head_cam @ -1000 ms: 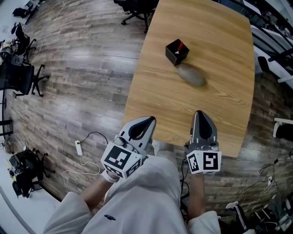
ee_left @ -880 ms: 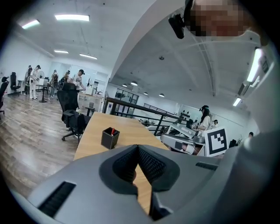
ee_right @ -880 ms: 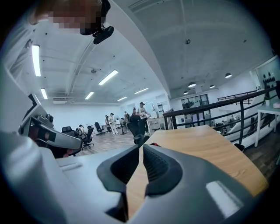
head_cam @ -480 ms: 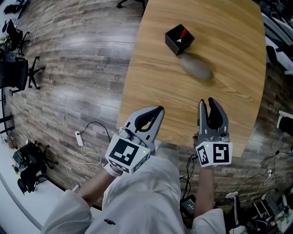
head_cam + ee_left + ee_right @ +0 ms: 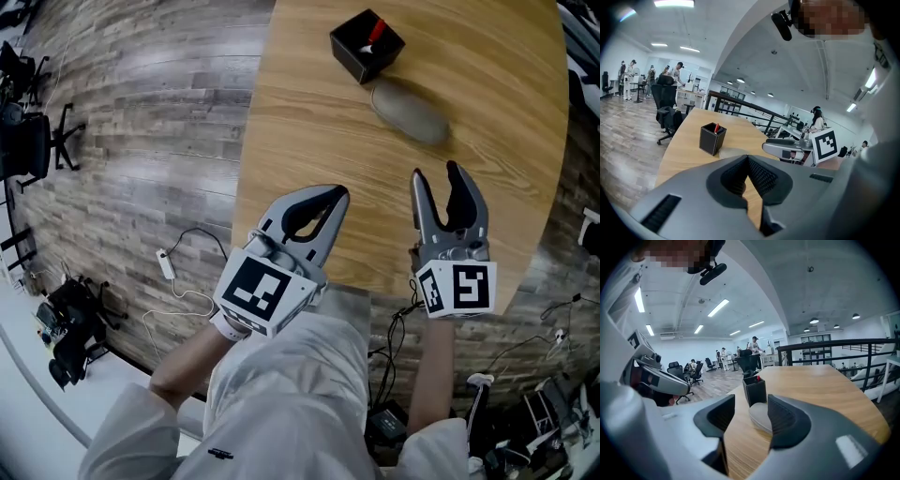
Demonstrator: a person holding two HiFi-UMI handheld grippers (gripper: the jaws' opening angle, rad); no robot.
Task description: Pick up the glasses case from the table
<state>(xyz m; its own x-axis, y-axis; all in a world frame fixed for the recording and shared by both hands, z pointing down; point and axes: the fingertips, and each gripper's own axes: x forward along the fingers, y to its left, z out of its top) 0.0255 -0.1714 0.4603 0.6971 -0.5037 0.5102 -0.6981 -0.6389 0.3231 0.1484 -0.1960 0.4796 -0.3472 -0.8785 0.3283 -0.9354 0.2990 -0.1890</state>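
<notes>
Approach step, no grip yet. My right claw [image 5: 436,178] hangs over the near part of the tabletop [image 5: 300,141], jaws opening, approx. half spread, nothing betw. them. My left claw [image 5: 328,195] is pinched together & empty, by the near-left edge. The glasses case [image 5: 410,114] lies flat farther out, well apart from both claws, just beside a black pen holder [image 5: 366,45]. It's a grey, matte, low oval pod w/ rounded ends. Next, I reckon: reach fwd w/ the right, straddle its narrow width, then squeeze & lift.
</notes>
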